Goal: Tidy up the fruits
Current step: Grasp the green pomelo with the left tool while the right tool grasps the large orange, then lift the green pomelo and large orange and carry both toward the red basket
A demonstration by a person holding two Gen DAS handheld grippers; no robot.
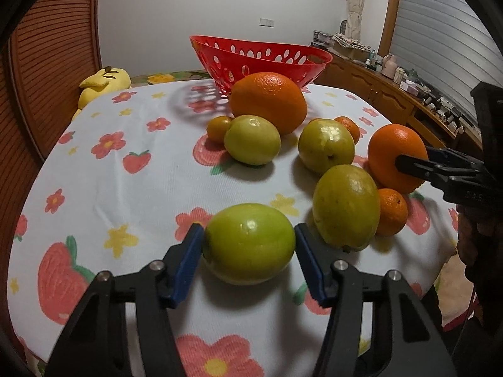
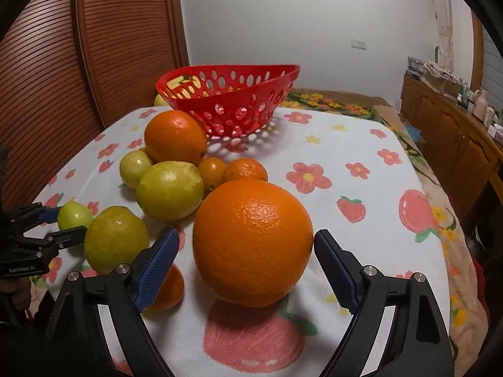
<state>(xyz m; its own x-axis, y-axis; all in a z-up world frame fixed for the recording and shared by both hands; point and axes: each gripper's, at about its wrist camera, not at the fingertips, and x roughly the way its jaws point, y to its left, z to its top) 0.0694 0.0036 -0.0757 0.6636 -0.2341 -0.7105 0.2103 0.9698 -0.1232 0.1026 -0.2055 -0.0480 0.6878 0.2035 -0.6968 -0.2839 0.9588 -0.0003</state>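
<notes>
White walls, a slatted wooden door and a low wooden sideboard frame a table (image 1: 135,188) covered by a white cloth printed with flowers and strawberries. A red perforated basket (image 1: 261,59) is seen at the far edge of the table, apparently empty of fruit. Scattered between the basket and the near edge are two large oranges, four green fruits and several small tangerines. The left gripper (image 1: 248,251) is held low at the near edge, its blue pads flanking a green fruit (image 1: 248,245); both pads appear to be touching the fruit's sides, though whether it is firmly clamped cannot be told. The fruit's long axis is laid across the gap between the jaws, so it is being taken end to end. The right gripper (image 2: 246,260) is spread around a large orange (image 2: 253,242), which lies straight ahead of it toward the table's right side; its right pad sits at the skin, while a clear gap is left at the left pad, so the orange is not yet gripped. A small tangerine (image 2: 169,289) is tucked just behind the left pad. The basket lies beyond both fruits, directly ahead, with the second orange (image 2: 174,136) resting just before it.
</notes>
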